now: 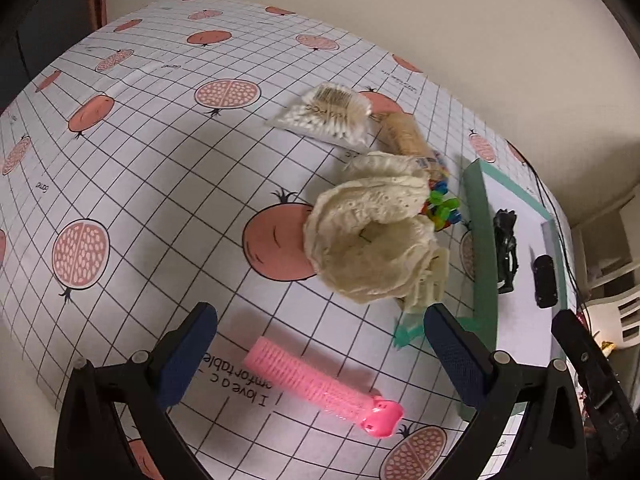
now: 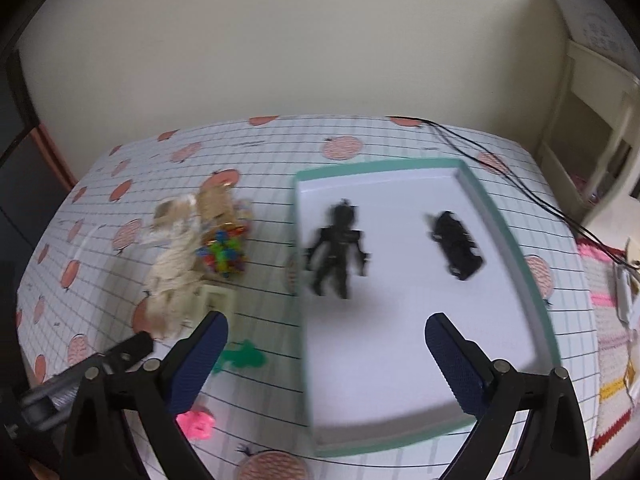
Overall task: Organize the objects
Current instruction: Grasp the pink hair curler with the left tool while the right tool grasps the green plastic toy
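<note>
Both grippers, left point(image 1: 320, 334) and right point(image 2: 326, 340), spread empty fingers; cream cloth point(image 1: 368, 236) half-hides colourful toys point(image 1: 440, 208).

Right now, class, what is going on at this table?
A person is sorting small things with a pair of tongs in each hand. Both are open and hold nothing. The left tongs hover over a pink hair roller on the patterned tablecloth. The right tongs hang over a green-rimmed tray, which already holds a black figure and a black toy car. A cream lace cloth, cotton swabs and colourful clips lie outside the tray.
</note>
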`<state>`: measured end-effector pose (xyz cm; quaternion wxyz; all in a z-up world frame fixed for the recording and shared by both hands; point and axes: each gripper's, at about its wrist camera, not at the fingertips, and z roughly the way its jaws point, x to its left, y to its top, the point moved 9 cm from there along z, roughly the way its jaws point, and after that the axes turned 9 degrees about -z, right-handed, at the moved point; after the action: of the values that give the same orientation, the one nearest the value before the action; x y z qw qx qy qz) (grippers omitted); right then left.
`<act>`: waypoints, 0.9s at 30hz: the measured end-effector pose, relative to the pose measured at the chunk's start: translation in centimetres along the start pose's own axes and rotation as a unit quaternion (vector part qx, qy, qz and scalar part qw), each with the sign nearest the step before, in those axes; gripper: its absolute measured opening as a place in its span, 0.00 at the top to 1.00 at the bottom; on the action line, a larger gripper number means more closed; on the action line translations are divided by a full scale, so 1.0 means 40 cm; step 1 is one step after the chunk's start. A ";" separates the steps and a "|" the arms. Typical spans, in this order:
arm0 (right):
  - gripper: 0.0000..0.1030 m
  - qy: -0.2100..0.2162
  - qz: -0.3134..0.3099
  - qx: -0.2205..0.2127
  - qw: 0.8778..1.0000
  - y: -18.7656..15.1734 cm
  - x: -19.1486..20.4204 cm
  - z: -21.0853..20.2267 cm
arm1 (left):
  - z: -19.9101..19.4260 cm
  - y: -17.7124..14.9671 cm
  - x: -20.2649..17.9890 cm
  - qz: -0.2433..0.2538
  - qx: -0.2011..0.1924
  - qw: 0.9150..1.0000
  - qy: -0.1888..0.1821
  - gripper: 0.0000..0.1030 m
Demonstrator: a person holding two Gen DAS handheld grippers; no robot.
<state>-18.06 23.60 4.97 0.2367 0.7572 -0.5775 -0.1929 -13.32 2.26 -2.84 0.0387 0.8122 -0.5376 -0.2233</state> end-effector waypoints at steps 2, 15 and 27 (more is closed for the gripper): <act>0.06 0.008 -0.011 0.004 1.000 0.001 0.036 0.009 | 0.008 -0.005 0.008 -0.013 0.015 1.000 0.000 0.00; 0.41 0.049 -0.011 0.049 0.998 -0.024 0.116 0.072 | 0.044 -0.050 0.041 -0.040 0.064 0.995 0.064 0.01; 0.63 0.072 0.001 0.093 0.993 -0.053 0.135 0.121 | 0.068 -0.096 0.010 -0.044 0.095 0.993 0.053 0.28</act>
<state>-17.74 18.19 -0.32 0.2070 0.7871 -0.5752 -0.0829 -11.02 3.99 -6.56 -0.0194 0.8458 -0.5172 -0.1293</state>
